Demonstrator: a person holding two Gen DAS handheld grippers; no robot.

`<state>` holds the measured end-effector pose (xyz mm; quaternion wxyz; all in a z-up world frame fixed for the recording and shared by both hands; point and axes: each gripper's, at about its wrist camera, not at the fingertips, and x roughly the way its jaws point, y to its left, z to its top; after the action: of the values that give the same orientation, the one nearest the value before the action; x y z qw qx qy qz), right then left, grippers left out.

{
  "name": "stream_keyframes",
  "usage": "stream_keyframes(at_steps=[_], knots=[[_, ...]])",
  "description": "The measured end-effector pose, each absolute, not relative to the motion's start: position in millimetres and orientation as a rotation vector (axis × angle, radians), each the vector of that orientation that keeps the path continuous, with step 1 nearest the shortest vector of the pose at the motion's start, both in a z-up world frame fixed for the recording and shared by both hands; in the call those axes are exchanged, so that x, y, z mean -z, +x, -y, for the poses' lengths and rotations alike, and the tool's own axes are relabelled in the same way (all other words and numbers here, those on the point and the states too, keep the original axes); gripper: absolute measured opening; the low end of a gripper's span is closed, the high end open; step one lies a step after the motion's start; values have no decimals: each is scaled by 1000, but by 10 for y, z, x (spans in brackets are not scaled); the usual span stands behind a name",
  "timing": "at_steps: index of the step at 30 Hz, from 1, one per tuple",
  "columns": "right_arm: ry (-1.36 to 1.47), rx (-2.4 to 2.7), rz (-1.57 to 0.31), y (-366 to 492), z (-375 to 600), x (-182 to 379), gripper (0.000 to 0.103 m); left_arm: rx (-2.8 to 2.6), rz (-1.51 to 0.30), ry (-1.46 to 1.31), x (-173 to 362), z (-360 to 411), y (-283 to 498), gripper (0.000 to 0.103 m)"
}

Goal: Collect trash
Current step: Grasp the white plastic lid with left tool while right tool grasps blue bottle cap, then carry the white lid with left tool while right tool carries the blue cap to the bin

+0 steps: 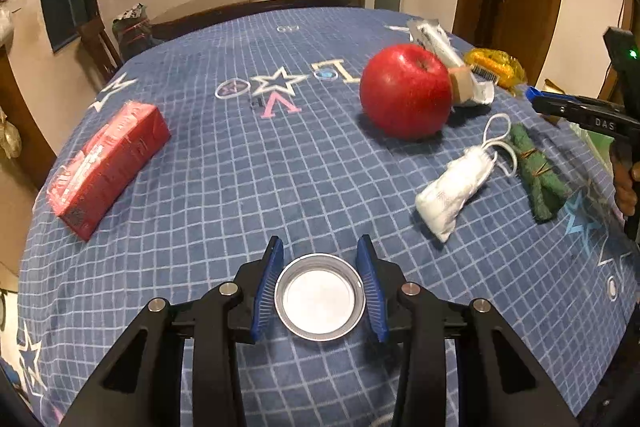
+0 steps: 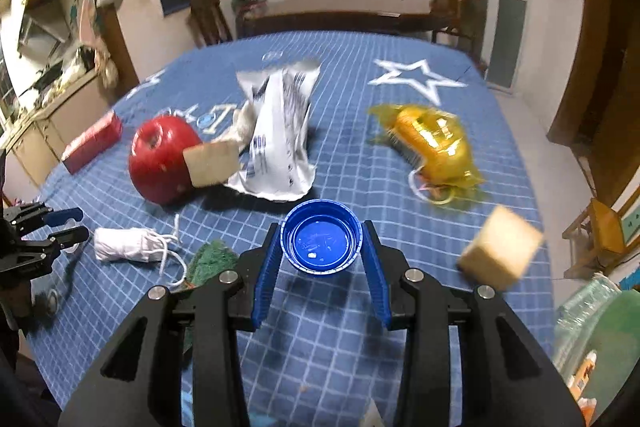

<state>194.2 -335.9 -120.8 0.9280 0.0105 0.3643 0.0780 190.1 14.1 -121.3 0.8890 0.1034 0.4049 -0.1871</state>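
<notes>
Red apple [image 1: 406, 91] nr white wrapper [image 2: 280, 135]

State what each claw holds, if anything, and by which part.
The left claw grips a silver metal lid by opposite sides of its rim. The right claw grips a blue bottle cap by its ribbed outer sides.

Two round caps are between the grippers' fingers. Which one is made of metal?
The shallow silver metal lid between the left gripper fingers. The other, in the right gripper, is a ribbed blue plastic bottle cap.
</notes>
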Motion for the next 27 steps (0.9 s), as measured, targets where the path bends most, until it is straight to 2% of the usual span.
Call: stream_keyframes(at_steps=[6, 13, 20, 27], knots=[[68, -120, -680, 1608, 3428, 959, 38, 391, -809, 217, 903, -64, 1777, 40], [110, -92, -632, 1155, 3499, 653, 38, 474, -753, 256, 456, 389, 1644, 40], [132, -37, -600, 748, 3689, 395, 38, 592, -740, 316, 208, 1150, 1574, 40], [155, 76, -589, 386, 4064, 282, 38, 731, -710, 418, 46, 2237, 1407, 40]])
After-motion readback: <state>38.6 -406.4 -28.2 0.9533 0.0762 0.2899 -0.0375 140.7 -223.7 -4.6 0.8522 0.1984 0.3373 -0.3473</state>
